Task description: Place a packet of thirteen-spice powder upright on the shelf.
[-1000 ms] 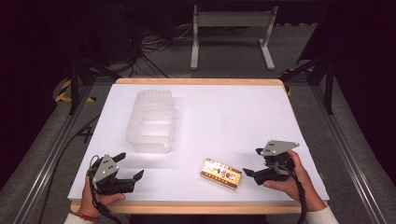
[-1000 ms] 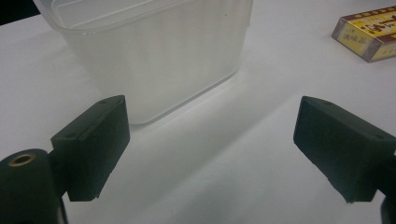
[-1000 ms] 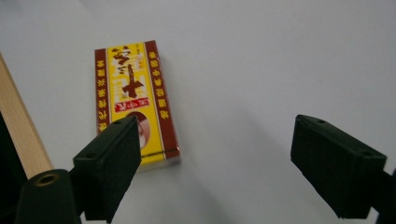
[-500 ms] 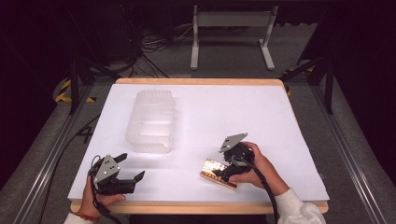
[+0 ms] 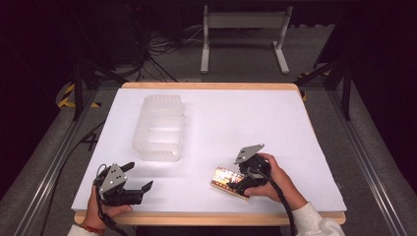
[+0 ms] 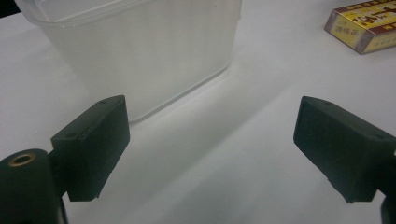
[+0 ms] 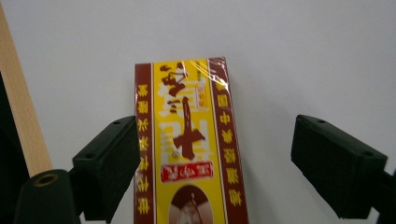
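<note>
1. In the high view, the right gripper [image 5: 235,178] sits in the lower centre-right of the frame, held by the person's right hand [image 5: 269,178], over the near end of a yellow and maroon box [image 5: 227,181].
2. The box lies flat on the white table cover [image 5: 236,123], low in the frame, close to the wooden front edge [image 5: 206,219] of the table.
3. In the right gripper view, the box [image 7: 189,144] runs up the middle of the frame, printed face up, with yellow characters on maroon side bands.
4. The right gripper [image 7: 215,172] stands wide open around it: the left-hand jaw is at or just beside the box's left edge, and the right-hand jaw is well apart from its right edge. Nothing is clamped.
5. The left gripper [image 5: 138,178] rests at the lower left of the high view, held by the left hand [image 5: 101,209], well apart from the box.
6. In the left gripper view, the left gripper [image 6: 212,154] is wide open and holds nothing; only white cover lies between the jaws.
7. A clear plastic container [image 5: 159,128] stands in the upper left part of the table in the high view; in the left gripper view it [image 6: 140,51] fills the upper left, with the box [image 6: 366,25] in the upper right corner.
</note>
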A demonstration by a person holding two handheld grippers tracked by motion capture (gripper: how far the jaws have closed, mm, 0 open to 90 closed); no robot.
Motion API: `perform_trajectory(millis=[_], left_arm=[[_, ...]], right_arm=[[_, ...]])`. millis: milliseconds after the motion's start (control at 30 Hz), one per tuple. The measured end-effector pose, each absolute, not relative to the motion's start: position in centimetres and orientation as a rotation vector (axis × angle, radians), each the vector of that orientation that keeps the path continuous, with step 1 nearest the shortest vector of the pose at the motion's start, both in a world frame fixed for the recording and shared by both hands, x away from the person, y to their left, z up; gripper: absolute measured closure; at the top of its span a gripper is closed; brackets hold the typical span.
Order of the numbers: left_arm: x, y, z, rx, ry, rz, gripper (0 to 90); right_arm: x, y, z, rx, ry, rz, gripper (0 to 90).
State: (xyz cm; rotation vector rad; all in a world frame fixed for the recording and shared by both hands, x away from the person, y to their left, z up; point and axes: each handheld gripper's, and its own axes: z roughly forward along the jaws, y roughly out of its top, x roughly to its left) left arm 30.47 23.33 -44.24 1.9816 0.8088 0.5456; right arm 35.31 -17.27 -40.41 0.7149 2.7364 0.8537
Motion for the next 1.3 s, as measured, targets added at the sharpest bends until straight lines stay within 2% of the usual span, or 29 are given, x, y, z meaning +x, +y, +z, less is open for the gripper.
perform_trajectory(millis=[333, 533, 567, 600, 633, 800, 1300], left_arm=[[30.5, 23.7, -44.3, 1.973, 0.801, 0.532, 11.4], [30.5, 23.7, -44.4, 1.972, 0.801, 0.53, 11.4], [30.5, 23.7, -44.3, 1.976, 0.801, 0.529, 11.4], [30.5, 23.7, -44.4, 1.976, 0.803, 0.525, 11.4], [30.5, 23.6, -44.4, 1.978, 0.802, 0.524, 11.4], [30.5, 23.7, -44.4, 1.976, 0.803, 0.523, 11.3], [30.6, 23.6, -44.4, 1.984, 0.803, 0.511, 11.3]], right_arm=[[37.5, -11.9, -41.8, 0.695, 2.827, 0.727, 18.0], [37.8, -11.1, -42.7, 0.726, 2.861, 0.662, 22.2], [37.9, -11.1, -42.7, 0.73, 2.861, 0.665, 23.4], [37.9, -11.0, -42.6, 0.736, 2.855, 0.657, 30.8], [37.9, -11.0, -42.4, 0.747, 2.857, 0.666, 32.4], [37.8, -11.0, -41.8, 0.771, 2.834, 0.657, 32.8], [35.9, -14.9, -38.7, 0.873, 2.602, 0.974, 33.1]])
